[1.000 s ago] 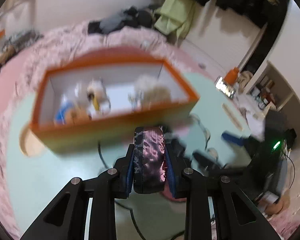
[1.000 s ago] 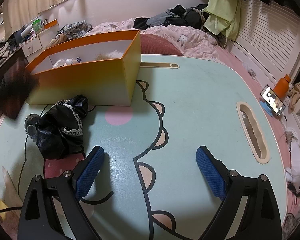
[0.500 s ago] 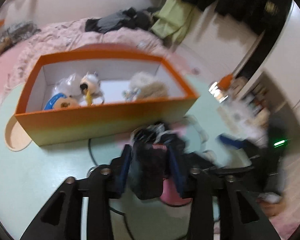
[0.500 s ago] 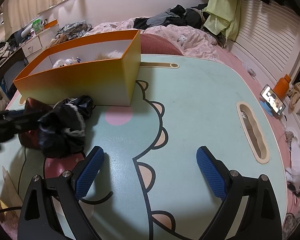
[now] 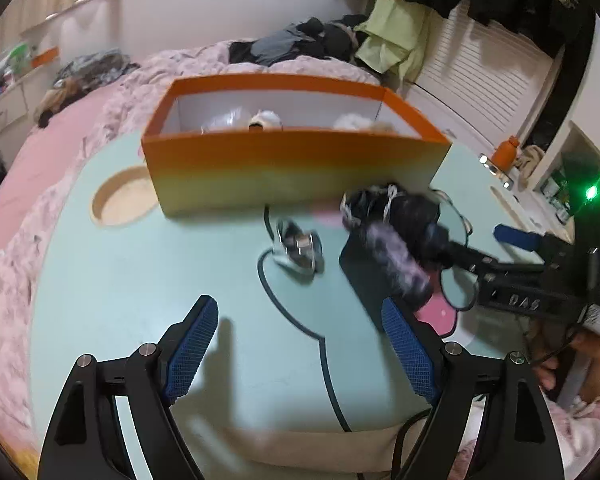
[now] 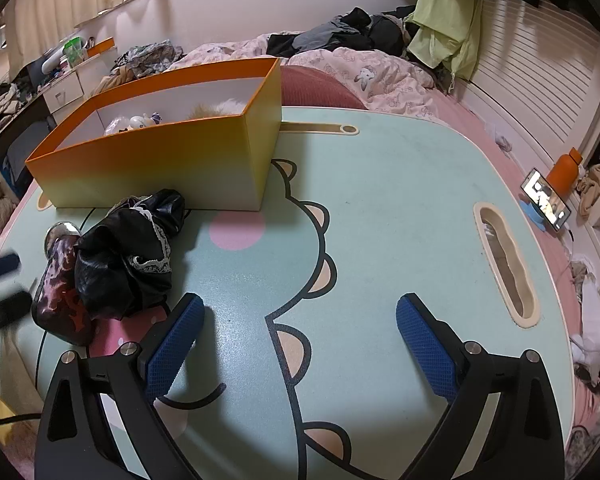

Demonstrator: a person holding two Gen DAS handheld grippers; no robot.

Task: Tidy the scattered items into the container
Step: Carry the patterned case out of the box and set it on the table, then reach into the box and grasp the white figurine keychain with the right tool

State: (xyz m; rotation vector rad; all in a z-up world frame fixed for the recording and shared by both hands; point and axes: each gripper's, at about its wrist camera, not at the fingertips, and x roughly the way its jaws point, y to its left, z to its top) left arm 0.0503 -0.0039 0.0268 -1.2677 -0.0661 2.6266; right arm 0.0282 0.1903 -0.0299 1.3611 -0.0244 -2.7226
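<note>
A second ago the left tool [image 5: 300, 344] was clamped on a dark purple-patterned pouch [image 6: 62, 300] in front of the orange box [image 5: 296, 162]. Now its fingers stand wide apart with nothing between them, and the pouch lies on the tabletop [image 6: 400, 208]. So it was set down short of the box, not dropped in. The right tool [image 6: 300, 340] has not changed: fingers apart, empty, hovering low over the mint surface.

Outward from the left tool: a small round metallic item [image 5: 298, 246] sits just ahead, then the pouch to its right, touching a crumpled black garment with white lace trim [image 6: 130, 256]. All three lie in front of the box's near wall. The box already holds a few small toys and something fluffy. The left view is motion-blurred here, so the metallic item could be a lidded tin or a compact — cannot tell.

Handling, as judgement:
- Pouch: soft, light and slightly glossy; it may slip, so pinch it across the narrow middle.
- Garment: limp and snag-prone at the lace. Grip a thick bunched fold, since it will trail when lifted.
- Metallic item: rigid and smooth — take it across the rim, squarely.

Three items remain outside the container.
</note>
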